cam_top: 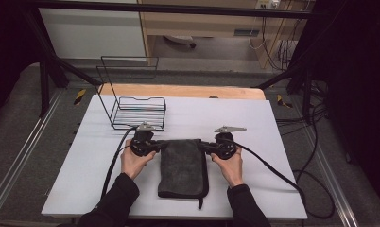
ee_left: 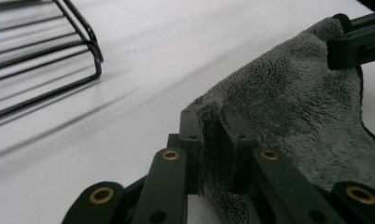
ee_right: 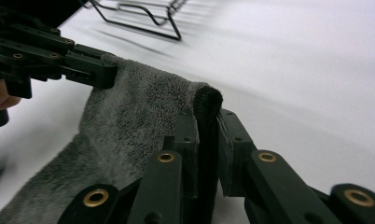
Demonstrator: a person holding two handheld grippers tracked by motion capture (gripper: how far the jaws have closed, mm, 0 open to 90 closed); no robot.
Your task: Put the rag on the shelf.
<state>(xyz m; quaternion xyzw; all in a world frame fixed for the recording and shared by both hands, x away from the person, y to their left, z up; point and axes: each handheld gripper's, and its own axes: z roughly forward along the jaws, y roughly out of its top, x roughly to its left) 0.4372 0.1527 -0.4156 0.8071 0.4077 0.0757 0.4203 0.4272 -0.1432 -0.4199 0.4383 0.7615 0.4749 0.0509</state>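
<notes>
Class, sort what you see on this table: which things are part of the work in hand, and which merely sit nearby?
In use: grey towel; left gripper and right gripper, each shut on a far corner.
Nearby: black wire rack; white table.

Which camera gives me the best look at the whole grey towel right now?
The high view: the grey towel lies there full length on the white table, folded, each far corner pinched by a gripper. The left gripper view shows the left corner between its jaws; the right gripper view shows the right corner likewise.
</notes>
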